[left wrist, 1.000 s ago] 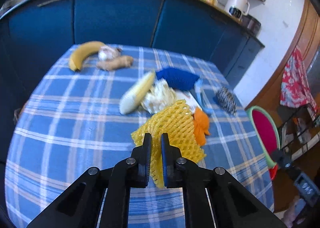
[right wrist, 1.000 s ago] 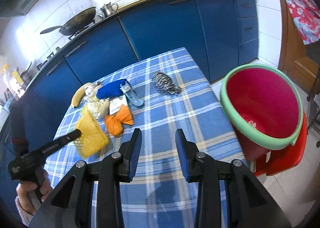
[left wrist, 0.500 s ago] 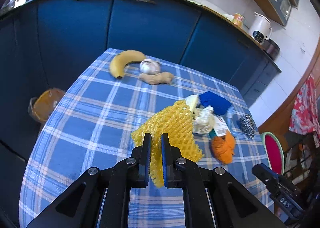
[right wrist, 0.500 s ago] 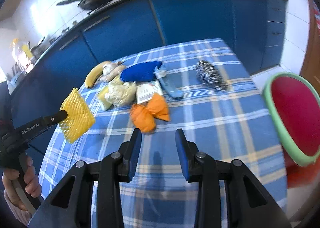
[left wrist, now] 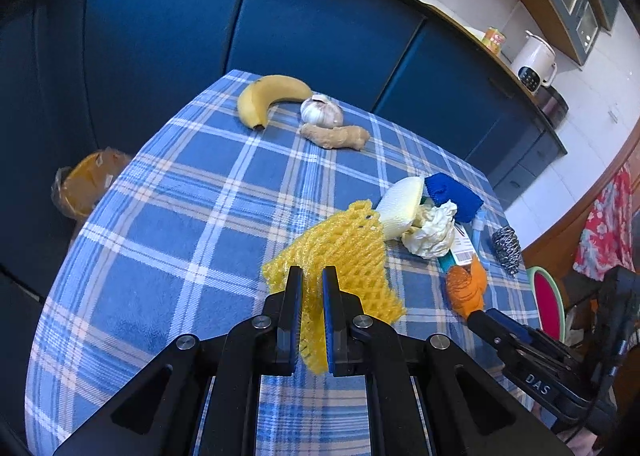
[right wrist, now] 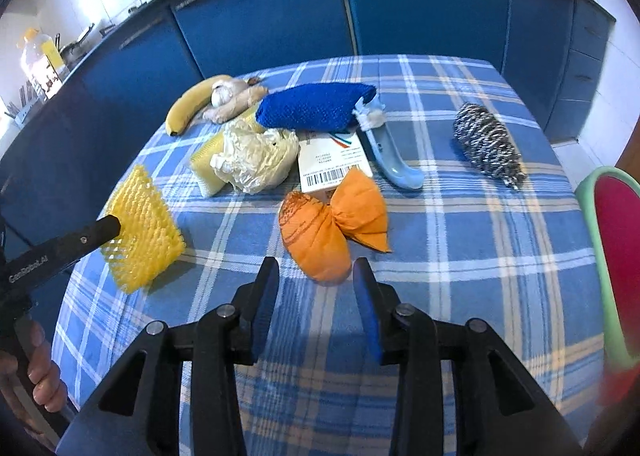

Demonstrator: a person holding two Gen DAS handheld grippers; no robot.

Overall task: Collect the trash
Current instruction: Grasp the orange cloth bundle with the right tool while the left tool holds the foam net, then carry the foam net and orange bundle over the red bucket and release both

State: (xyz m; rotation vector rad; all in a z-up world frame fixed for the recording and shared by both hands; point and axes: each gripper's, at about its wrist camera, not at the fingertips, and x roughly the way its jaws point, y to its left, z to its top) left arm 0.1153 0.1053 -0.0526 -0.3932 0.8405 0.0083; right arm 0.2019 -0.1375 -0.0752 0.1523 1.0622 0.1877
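Bright daylight, soft shadows under the right gripper (right wrist: 312, 276); fisheye bends the edges, corners black, red bin (right wrist: 616, 256) blurred.

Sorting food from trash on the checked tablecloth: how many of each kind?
Food: 3, banana, garlic, ginger
Foam net, held: 1
Orange wrapper: 1
Crumpled bag: 1
Total: 6

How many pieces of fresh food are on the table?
3, at the far corner: banana, garlic bulb beside it, ginger root just in front. More may hide under the pile.
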